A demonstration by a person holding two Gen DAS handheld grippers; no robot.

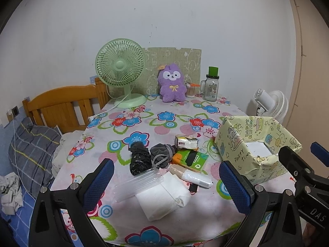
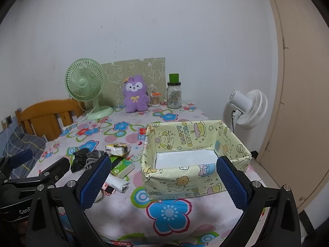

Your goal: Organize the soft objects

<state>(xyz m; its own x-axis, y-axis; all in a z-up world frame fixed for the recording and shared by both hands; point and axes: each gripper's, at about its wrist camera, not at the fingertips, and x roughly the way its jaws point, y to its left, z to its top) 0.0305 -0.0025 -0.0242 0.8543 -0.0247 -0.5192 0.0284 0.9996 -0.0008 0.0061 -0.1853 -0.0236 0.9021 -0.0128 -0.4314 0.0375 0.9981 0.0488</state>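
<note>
Both hand-held grippers hovering spread, holding nothing. Left hand-held gripper (image 1: pixel 166 187) facing white folded cloth (image 1: pixel 164 197); right hand-held gripper (image 2: pixel 164 183) facing yellow wrapped box (image 2: pixel 185 177), showing its white floor.

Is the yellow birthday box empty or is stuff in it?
Empty. The yellow box is open on top, and the right wrist view shows only its bare white floor inside.

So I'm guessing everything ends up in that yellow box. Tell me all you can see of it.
The yellow box is an open-topped rectangular carton wrapped in pale yellow paper printed with cartoon animals, cakes and "Happy Birthday"; the wrapping looks creased and hand-folded. Its bare white floor shows, with nothing inside. It stands upright on the flowered tablecloth, right of the pile of small items, touching none of them. The open right gripper hovers before it without contact.
</note>
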